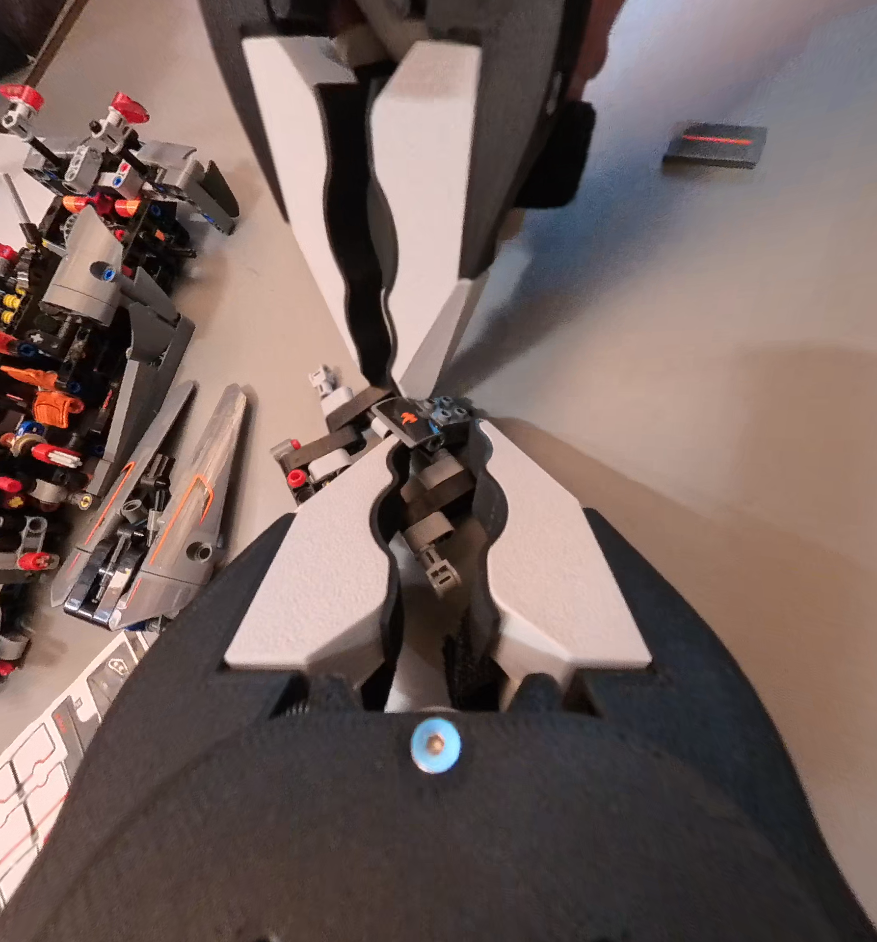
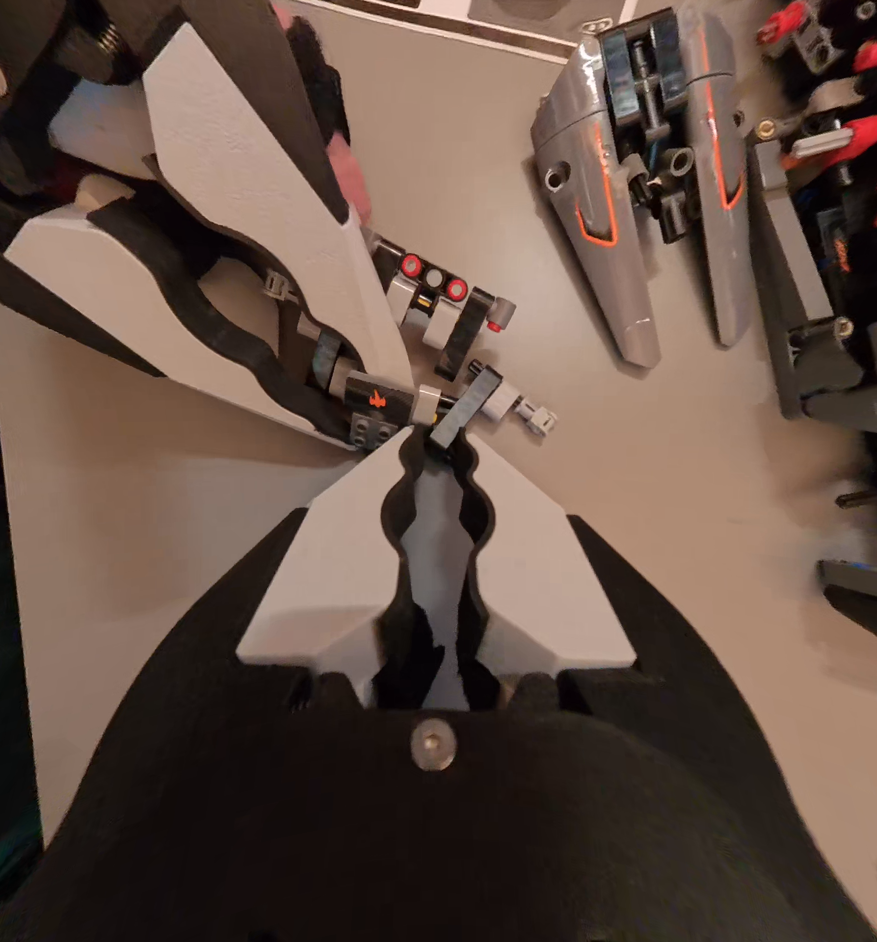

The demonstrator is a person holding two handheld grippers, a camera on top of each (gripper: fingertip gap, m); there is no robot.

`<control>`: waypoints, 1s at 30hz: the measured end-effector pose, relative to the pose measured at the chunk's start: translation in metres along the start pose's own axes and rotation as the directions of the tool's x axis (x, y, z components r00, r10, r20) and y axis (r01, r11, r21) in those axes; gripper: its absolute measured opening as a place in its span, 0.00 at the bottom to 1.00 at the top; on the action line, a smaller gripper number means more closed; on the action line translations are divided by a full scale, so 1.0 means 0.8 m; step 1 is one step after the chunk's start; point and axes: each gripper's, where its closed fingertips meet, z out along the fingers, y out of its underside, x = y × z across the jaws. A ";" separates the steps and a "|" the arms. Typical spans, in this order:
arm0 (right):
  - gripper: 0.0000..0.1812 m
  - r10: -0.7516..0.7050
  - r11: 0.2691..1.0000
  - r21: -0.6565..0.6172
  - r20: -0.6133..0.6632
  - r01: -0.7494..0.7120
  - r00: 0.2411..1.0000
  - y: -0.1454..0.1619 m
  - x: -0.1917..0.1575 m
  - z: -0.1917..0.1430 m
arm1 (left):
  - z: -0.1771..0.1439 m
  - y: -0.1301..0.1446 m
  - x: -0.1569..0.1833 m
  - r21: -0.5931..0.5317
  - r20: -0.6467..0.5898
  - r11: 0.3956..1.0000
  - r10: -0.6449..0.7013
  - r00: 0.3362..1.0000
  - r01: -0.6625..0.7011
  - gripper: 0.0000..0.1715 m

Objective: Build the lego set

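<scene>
My left gripper (image 1: 436, 436) is shut on a small lego sub-assembly (image 1: 410, 423) of black beams and grey pins, topped by a black tile with an orange emblem. It is held above the beige table. My right gripper (image 2: 439, 433) is shut on a dark beam (image 2: 464, 408) at the far end of that sub-assembly (image 2: 375, 400). The two grippers meet tip to tip. The right gripper (image 1: 382, 382) comes in from the top of the left wrist view. The left gripper (image 2: 382, 418) comes in from the upper left of the right wrist view.
A cluster with red pins (image 2: 436, 301) sits just beyond; I cannot tell if it is joined. A large lego model (image 1: 59, 306) and a grey pointed panel assembly (image 1: 171, 509) lie left. An instruction sheet (image 1: 18, 790) lies near left; a dark block (image 1: 714, 145) far right. The tips of both grippers are at nearly the same place.
</scene>
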 end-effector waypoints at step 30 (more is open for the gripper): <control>0.09 -0.059 0.998 0.002 0.143 0.060 0.988 0.012 -0.009 -0.010 | -0.009 -0.015 -0.002 0.100 -0.038 0.995 -0.015 0.999 0.019 0.16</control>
